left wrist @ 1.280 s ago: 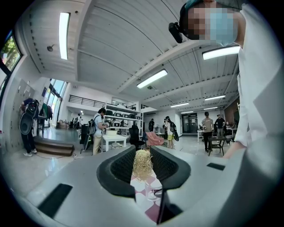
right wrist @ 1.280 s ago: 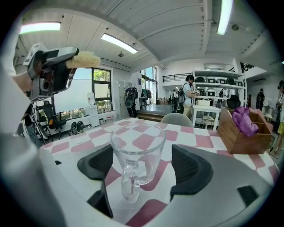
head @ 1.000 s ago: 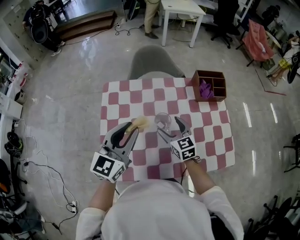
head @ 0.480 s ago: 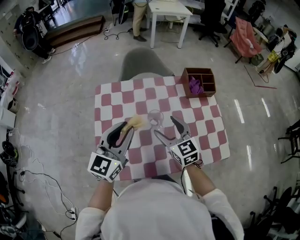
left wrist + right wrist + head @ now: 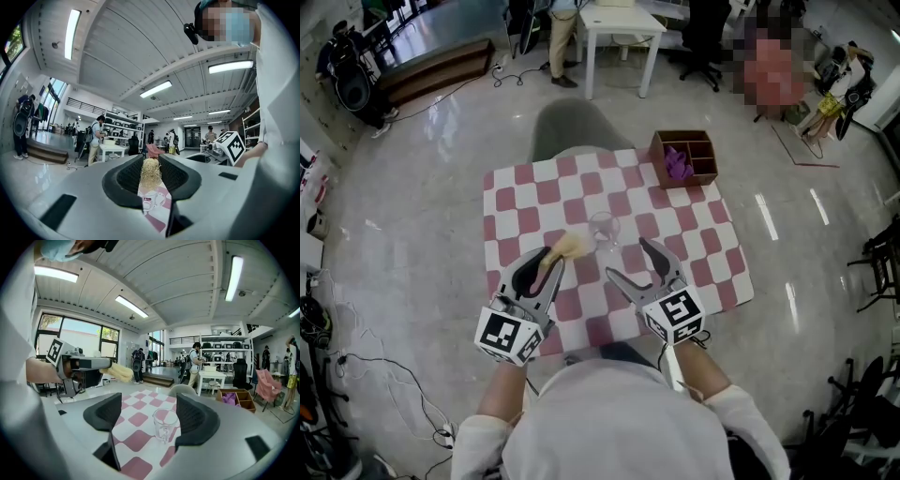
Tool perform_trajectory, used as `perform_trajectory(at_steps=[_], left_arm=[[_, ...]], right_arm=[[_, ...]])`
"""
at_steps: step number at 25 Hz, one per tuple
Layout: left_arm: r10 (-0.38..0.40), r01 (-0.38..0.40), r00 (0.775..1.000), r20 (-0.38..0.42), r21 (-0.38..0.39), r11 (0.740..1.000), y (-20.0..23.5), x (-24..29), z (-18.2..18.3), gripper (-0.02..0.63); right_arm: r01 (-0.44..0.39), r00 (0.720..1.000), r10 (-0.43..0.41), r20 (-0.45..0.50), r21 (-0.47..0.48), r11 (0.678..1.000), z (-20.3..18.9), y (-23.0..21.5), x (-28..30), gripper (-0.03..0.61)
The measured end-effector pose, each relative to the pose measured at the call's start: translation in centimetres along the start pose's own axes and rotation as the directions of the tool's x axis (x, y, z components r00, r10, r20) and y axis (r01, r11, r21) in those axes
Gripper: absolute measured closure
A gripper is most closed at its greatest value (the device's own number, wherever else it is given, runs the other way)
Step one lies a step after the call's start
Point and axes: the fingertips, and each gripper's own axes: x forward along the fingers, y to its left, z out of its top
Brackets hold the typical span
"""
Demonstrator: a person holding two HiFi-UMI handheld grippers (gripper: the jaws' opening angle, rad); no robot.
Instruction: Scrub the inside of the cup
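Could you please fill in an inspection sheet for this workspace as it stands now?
Surface: table under a red-and-white checked cloth, flat, no spills seen.
Job's things: clear glass cup with a handle, upright on the cloth; pale yellow fibrous scrubber, off the table.
Clutter: brown wooden divided box at the far right corner, purple cloth inside.
Grippers: left gripper shut on the scrubber; right gripper open, the cup ahead of its fingers, untouched.
Cables: loose cables on the floor at left, off the table.
Surroundings: grey chair behind the table, white table, people standing beyond.
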Motion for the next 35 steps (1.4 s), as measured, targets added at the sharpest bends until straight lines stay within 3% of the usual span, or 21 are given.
perform_trajectory(at_steps=[4,5,6,7,25,35], left_arm=[[-0.016,0.016,1.0,0.007,-0.008,1.0,-0.5,-0.8,-0.3,0.502],[-0.02,0.02,1.0,0.007,-0.008,1.0,-0.6,-0.9,-0.3,0.502],[-0.02,0.02,1.0,0.007,-0.008,1.0,-0.7,-1.1,-0.2,0.502],[-0.019,0.019,1.0,0.005,-0.009,1.0,-0.8,-1.3,-0.2,0.502],[-0.011,0.011,1.0,0.01,-0.015,1.0,-1.7,-3.3,-0.4,0.502],[-0.007,0.007,1.0,0.01,-0.026,1.0,-1.9,-4.0,-1.0,0.502]], right_arm=[[0.039,0.999,-0.038,0.031,-0.056,0.998,1.1,0.6,-1.4,0.21],[0.058,0.997,-0.055,0.048,-0.065,0.996,1.4,0.6,-1.8,0.314],[0.078,0.995,-0.073,0.069,-0.069,0.995,1.9,0.5,-2.3,0.494],[0.091,0.993,-0.085,0.084,-0.066,0.994,2.2,0.5,-2.7,0.506],[0.042,0.995,-0.043,0.092,0.014,0.999,3.6,2.9,-4.5,0.541],[0.054,0.994,-0.053,0.094,-0.005,0.999,4.1,3.8,-5.1,0.546]])
